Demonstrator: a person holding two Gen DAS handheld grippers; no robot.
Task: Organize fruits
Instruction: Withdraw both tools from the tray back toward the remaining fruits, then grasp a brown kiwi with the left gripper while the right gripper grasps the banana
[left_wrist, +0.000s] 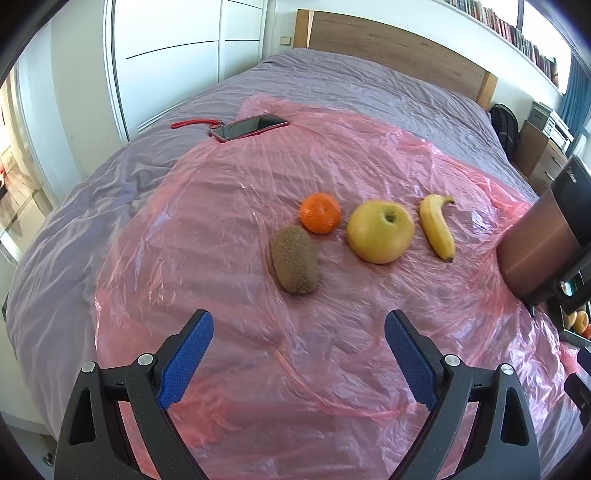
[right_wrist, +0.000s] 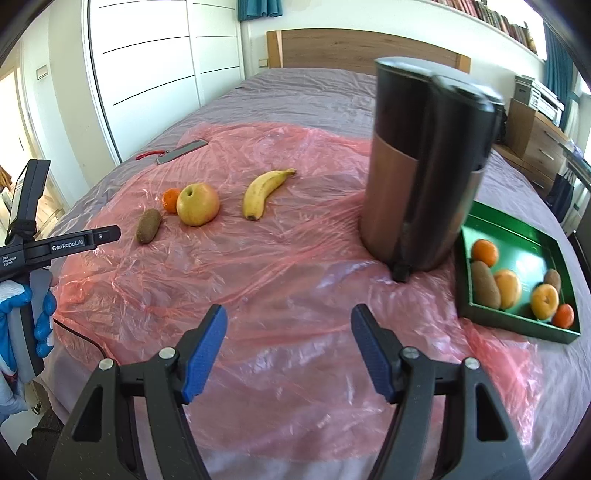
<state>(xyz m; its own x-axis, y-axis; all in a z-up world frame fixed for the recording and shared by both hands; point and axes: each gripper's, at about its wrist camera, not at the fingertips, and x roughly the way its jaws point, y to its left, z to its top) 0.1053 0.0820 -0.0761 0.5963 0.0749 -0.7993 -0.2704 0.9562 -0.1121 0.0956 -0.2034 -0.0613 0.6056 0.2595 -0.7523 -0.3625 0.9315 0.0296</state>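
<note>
Four loose fruits on pink plastic sheet (left_wrist: 229, 206): kiwi (left_wrist: 294, 259), tangerine (left_wrist: 320, 213), apple (left_wrist: 379, 231), banana (left_wrist: 437, 225). Green tray (right_wrist: 466, 277) right of tall container (right_wrist: 424, 166). Left gripper (left_wrist: 298, 363) and right gripper (right_wrist: 289, 354) gaping wide, empty. Kiwi probably soft, light, bruisable: best pinched gently across middle. Sheet likely slippery.

A: What lies on the pink plastic sheet (right_wrist: 258, 266)?
B: A kiwi (right_wrist: 148, 226), tangerine (right_wrist: 170, 199), apple (right_wrist: 197, 204) and banana (right_wrist: 266, 192).
A: And the green tray (right_wrist: 517, 325)?
B: Beside the tall canister (right_wrist: 424, 166), holding more fruit. The right hand-held gripper (right_wrist: 289, 350) gapes empty.
</note>
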